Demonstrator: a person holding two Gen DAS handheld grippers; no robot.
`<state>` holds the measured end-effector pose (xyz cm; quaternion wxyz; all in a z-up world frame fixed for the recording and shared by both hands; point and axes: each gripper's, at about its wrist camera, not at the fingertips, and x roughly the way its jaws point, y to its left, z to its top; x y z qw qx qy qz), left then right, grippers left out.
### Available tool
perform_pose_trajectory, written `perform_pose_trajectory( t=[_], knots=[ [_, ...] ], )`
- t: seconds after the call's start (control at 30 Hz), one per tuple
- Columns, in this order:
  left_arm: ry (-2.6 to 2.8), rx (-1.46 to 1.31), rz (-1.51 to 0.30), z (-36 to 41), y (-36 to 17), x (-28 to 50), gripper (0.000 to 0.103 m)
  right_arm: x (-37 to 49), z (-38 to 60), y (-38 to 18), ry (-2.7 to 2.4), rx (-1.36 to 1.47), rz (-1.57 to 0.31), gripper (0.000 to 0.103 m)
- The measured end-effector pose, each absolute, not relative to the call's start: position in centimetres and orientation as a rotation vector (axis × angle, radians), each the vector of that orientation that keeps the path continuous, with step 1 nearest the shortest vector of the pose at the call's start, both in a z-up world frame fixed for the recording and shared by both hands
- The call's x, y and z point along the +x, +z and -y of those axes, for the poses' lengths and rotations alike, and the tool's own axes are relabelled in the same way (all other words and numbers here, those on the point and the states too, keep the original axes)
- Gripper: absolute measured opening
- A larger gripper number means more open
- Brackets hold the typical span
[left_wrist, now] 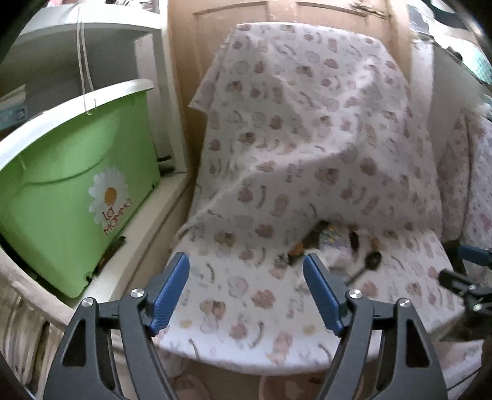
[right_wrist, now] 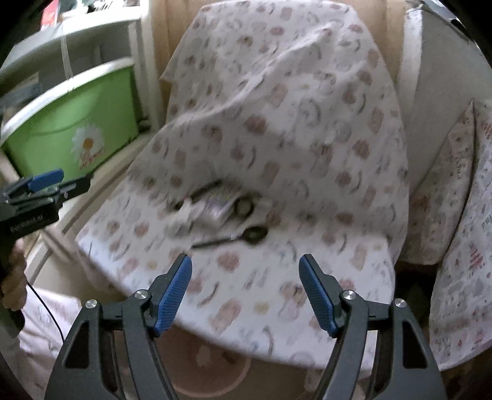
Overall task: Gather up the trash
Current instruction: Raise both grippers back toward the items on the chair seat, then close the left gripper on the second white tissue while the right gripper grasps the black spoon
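Observation:
A small heap of trash lies at the back of a chair seat (left_wrist: 246, 295) draped in a patterned sheet. It includes a crumpled wrapper (left_wrist: 333, 240) (right_wrist: 218, 203), a dark spoon (left_wrist: 370, 261) (right_wrist: 246, 235), a small orange bit (left_wrist: 296, 247) and a white scrap (right_wrist: 181, 218). My left gripper (left_wrist: 246, 272) hovers open over the seat's front left, with nothing between its blue pads. My right gripper (right_wrist: 245, 272) is open and bare too, in front of the spoon. Each gripper shows at the edge of the other's view: the left gripper (right_wrist: 46, 181) and the right gripper (left_wrist: 470, 255).
A green plastic bin (left_wrist: 77, 190) (right_wrist: 77, 123) with a daisy logo sits on a white shelf left of the chair. Patterned cushions (right_wrist: 455, 221) lean at the right. A wooden door (left_wrist: 276, 15) stands behind the chair. A round pinkish basin (right_wrist: 209, 366) shows under the seat.

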<state>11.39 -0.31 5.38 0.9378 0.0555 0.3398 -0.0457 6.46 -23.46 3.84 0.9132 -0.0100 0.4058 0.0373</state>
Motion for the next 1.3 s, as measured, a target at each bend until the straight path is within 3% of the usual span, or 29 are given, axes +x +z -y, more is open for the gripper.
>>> perform_pose_trajectory(
  t=[0.67,0.77,0.83,0.9,1.3],
  knots=[
    [-0.111,-0.123,-0.962,-1.2,-1.0,16.5,0.075,12.1,28.1,-3.9,0.118,0.245,-1.025,0.074],
    [-0.15,-0.158,-0.987,0.0,-1.5,17.4,0.066,12.3,28.0,-4.6,0.119,0.269,-1.047,0.074],
    [-0.198,-0.176,-1.019,1.3,-1.9,18.4,0.046,12.4,27.8,-4.8,0.118,0.268,-1.053,0.074],
    [-0.243,-0.192,-1.063,2.6,-2.5,19.3,0.038,12.5,27.3,-4.9,0.118,0.247,-1.052,0.074],
    [-0.218,-0.135,-1.141,6.4,-5.8,21.6,0.043,13.0,26.5,-4.6,0.132,0.241,-1.069,0.074]
  ],
)
